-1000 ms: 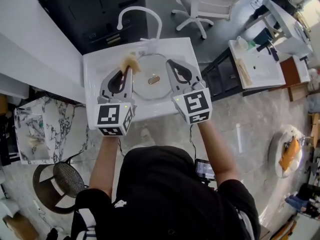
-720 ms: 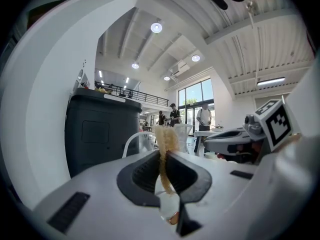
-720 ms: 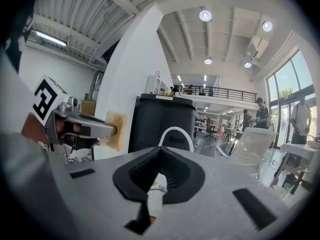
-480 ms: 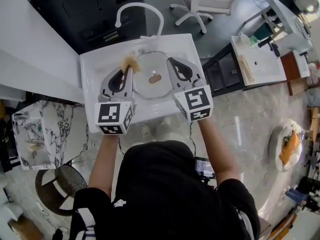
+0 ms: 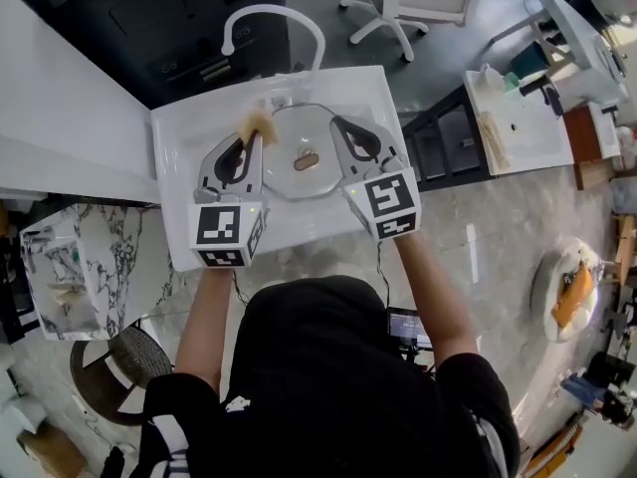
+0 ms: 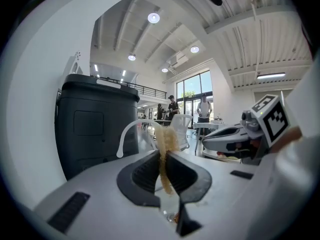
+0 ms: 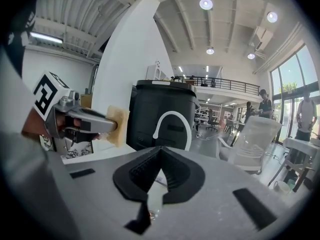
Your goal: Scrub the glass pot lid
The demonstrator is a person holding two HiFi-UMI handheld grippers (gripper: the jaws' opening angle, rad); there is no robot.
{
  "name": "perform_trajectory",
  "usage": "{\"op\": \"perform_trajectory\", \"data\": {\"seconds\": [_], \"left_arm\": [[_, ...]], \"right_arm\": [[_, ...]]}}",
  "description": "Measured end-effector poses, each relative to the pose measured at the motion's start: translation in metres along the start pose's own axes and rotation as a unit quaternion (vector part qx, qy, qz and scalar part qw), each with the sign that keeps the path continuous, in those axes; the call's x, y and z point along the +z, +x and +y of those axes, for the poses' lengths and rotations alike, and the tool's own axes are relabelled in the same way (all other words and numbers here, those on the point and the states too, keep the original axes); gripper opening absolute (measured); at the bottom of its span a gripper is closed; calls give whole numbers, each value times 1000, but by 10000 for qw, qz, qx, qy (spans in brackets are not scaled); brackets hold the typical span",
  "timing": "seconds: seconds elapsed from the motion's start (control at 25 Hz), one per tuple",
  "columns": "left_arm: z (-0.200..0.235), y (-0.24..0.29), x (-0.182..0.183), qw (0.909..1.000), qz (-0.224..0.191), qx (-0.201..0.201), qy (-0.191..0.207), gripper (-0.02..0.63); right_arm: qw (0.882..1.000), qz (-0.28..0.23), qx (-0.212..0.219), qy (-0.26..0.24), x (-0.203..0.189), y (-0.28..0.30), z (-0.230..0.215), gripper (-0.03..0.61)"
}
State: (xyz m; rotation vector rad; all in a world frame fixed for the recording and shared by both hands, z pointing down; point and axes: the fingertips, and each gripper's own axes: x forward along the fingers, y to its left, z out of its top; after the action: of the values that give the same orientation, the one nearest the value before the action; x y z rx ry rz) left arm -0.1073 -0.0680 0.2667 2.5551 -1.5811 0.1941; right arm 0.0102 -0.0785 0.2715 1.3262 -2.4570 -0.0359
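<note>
- Both grippers have dipped toward the sink (image 5: 179,137).
- Lid (image 5: 284,172): clear round glass, flat in the sink, oblong knob (image 5: 307,160) up, lying crosswise.
- Left gripper (image 5: 256,137) clamps a sponge (image 5: 259,121); right gripper (image 5: 336,123) pinched closed.

Left gripper (image 6: 164,156) dead centre, its fingers (image 6: 145,176) pressed together on a tan sponge (image 6: 166,139), and the frayed top pokes up above the tips. Just beyond, a white curved faucet (image 6: 131,133) arches over, with a big black cabinet (image 6: 95,124) filling the far left. Over on the right, the right gripper (image 6: 207,144) reaches in level, its marker cube (image 6: 272,119) tilted toward us. Far back, a white chair (image 6: 183,126), a few people (image 6: 203,109) by tall windows (image 6: 197,86), and ceiling lights (image 6: 153,18) glowing overhead.
</note>
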Motion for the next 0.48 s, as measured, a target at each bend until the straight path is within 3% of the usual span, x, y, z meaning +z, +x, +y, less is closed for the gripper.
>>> {"op": "perform_trajectory", "data": {"seconds": [0.48], "left_arm": [[8,43,-55,9979,643,60,-107,21]], "right_arm": [[9943,904,573,-24,-72,49,-13,-11]]}}
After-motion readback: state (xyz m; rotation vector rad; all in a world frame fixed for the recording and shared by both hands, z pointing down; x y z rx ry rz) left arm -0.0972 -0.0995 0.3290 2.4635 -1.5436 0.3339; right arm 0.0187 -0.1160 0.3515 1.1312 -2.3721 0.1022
